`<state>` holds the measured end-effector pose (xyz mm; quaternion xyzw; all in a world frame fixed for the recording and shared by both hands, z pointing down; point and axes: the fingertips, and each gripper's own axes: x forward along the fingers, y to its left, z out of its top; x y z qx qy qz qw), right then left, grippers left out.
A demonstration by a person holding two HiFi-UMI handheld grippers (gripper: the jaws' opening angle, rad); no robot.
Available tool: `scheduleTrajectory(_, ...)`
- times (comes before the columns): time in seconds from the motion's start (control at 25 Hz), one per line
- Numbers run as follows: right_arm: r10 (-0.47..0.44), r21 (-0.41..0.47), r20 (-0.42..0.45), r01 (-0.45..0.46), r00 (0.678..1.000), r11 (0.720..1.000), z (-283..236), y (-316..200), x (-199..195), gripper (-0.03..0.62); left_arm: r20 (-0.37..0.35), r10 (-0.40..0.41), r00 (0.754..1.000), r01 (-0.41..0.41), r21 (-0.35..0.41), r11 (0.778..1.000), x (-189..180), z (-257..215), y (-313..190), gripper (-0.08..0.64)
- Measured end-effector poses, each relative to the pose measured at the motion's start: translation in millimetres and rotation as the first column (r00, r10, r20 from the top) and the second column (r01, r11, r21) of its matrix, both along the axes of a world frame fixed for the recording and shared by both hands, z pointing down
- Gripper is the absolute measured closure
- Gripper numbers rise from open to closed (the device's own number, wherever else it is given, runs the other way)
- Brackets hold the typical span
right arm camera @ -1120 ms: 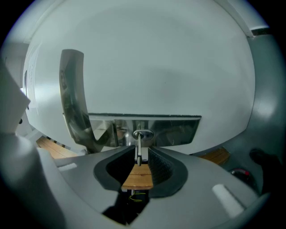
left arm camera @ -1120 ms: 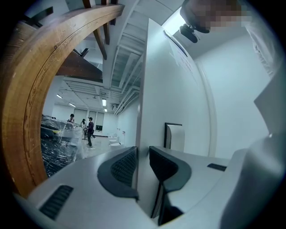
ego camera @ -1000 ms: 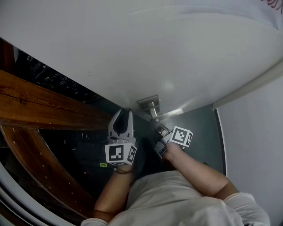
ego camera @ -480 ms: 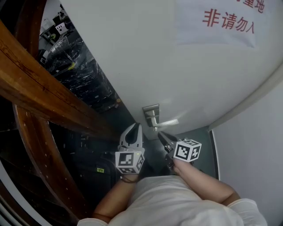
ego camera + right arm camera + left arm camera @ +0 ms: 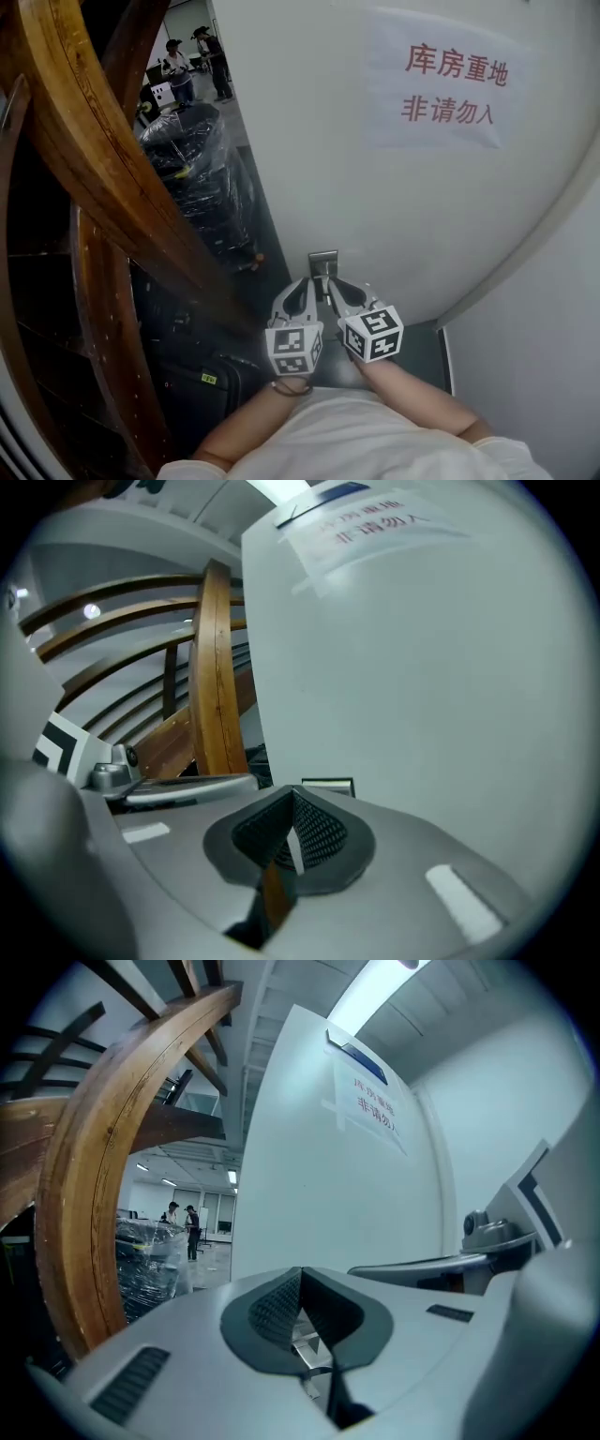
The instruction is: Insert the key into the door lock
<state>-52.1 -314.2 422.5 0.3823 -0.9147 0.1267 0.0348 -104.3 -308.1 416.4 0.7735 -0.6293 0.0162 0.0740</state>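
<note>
1. The white door (image 5: 309,141) carries a paper sign (image 5: 441,89) printed in red characters. The lock plate (image 5: 323,262) is mounted low on the door, close to its edge.
2. The left gripper (image 5: 305,283) has its jaws fully closed, pads meeting at the tips, with nothing seen gripped. Its tips lie just beside the lock plate.
3. The right gripper (image 5: 335,281) also has its jaws closed. A thin pale sliver is pinched between the pads. This is probably the key (image 5: 295,834) seen edge-on, but it is too narrow to confirm.
4. In the right gripper view, the lock plate stands just beyond the jaw tips.
5. Both grippers lie side by side, pointed at the lock plate.
6. Curved wooden beams (image 5: 103,159) and a plastic-wrapped bundle (image 5: 202,178) stand to the left of the door.
</note>
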Motion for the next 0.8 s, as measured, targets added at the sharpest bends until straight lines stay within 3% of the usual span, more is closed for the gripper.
scheduleTrajectory(0.16, 0.030, 0.058, -0.024, -0.028, 0.999, 0.998, -12.2, -1.2, -0.8, 0.592, -0.028, 0.018, 0.999, -0.017, 0.019, 1.000, 11.5, -5.2, 2.2, 0.552)
scheduleTrajectory(0.8, 0.067, 0.075, -0.009, -0.066, 0.998, 0.995, -16.1, -5.0, 17.7, 0.592, -0.041, 0.032, 0.999, -0.032, 0.006, 0.999, 21.0, -5.3, -2.8, 0.552)
